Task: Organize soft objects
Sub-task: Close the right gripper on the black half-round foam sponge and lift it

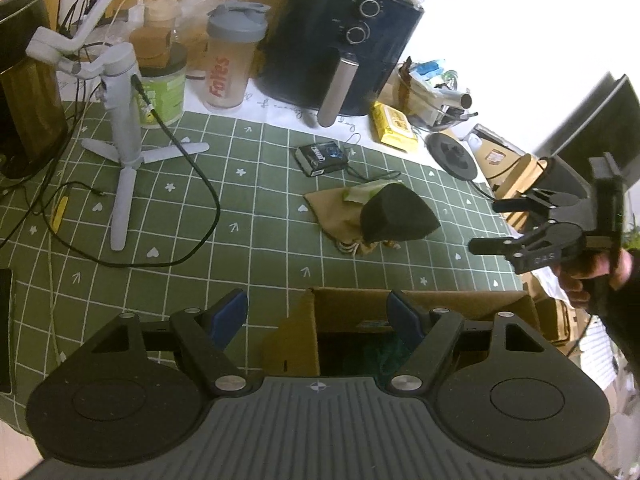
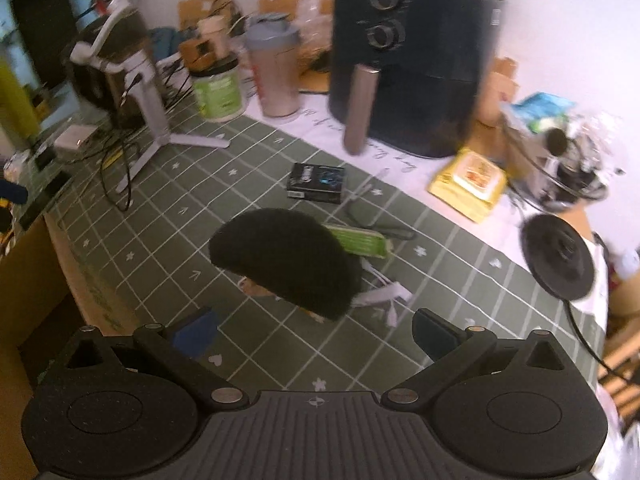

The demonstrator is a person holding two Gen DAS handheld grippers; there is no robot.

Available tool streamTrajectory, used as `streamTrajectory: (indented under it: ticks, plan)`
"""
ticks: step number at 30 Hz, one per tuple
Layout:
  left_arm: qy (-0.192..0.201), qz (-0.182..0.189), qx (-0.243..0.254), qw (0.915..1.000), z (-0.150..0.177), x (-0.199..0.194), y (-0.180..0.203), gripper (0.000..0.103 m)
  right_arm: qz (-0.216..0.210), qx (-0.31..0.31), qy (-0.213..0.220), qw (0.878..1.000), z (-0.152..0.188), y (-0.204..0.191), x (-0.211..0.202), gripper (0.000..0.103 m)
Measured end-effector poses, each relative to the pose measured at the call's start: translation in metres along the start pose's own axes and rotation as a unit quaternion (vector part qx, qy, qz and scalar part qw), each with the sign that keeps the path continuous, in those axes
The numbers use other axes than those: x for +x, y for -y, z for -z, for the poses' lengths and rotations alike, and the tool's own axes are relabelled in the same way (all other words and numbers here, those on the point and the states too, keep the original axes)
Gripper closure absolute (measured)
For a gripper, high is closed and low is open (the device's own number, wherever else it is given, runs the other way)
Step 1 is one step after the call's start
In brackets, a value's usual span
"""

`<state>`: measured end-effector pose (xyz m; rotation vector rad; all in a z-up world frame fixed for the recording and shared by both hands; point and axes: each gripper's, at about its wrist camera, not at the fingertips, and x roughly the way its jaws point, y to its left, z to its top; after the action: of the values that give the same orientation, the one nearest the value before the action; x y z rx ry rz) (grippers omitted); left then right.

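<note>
The black half-round foam pad (image 2: 286, 262) lies on the green grid-patterned tabletop (image 2: 248, 184) toward the middle, resting partly on a tan drawstring cloth pouch (image 1: 336, 210) and a pale green packet (image 2: 360, 242). In the right wrist view the pad sits directly ahead of the right hand-held gripper (image 2: 316, 336), just beyond its 2 blue-padded fingers, with its long axis running obliquely across the line of approach, from upper left down to lower right. That hand-held gripper is released, jaws spread wide and nothing between them. The left hand-held gripper (image 1: 316, 316) is likewise released and empty; it hangs over the open brown cardboard box (image 1: 420, 304) at the near edge of the tabletop, with the pad well beyond it past the box's far wall. In the left wrist view the right hand-held gripper is at the right edge of the tabletop, its fingers pointing toward the pad. Judgement: the right hand is the nearer and better aligned; a grasp across the pad's short width would call for the jaws to be turned square to its long axis.
</note>
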<state>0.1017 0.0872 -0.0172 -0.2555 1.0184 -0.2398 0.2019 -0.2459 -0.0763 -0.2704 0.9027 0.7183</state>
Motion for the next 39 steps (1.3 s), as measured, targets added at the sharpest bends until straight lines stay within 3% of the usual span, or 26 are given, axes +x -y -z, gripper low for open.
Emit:
streamTrajectory:
  ticks: [7, 22, 24, 26, 34, 39]
  plan:
    - [-0.003, -0.011, -0.021, 0.9997, 0.005, -0.002, -0.011, 0.027, -0.019, -0.076, -0.037, 0.996, -0.016, -0.007, 0.043, 0.0]
    - [0.005, -0.03, -0.068, 0.9973, 0.017, -0.014, -0.034, 0.027, -0.059, -0.125, -0.073, 0.988, -0.049, -0.004, 0.099, 0.001]
    - [0.004, -0.032, -0.07, 0.997, 0.017, -0.013, -0.035, 0.027, -0.069, -0.128, -0.079, 0.986, -0.051, -0.004, 0.103, 0.008]
    - [0.004, -0.033, -0.071, 0.997, 0.017, -0.013, -0.036, 0.027, -0.076, -0.13, -0.083, 0.985, -0.051, -0.006, 0.104, 0.021]
    - [0.007, -0.029, -0.056, 0.998, 0.01, -0.012, -0.031, 0.027, -0.083, -0.101, -0.035, 0.991, -0.048, -0.003, 0.079, 0.027]
    - [0.013, -0.025, -0.036, 0.999, 0.001, -0.012, -0.026, 0.027, -0.054, -0.064, -0.013, 0.996, -0.044, 0.002, 0.057, 0.028]
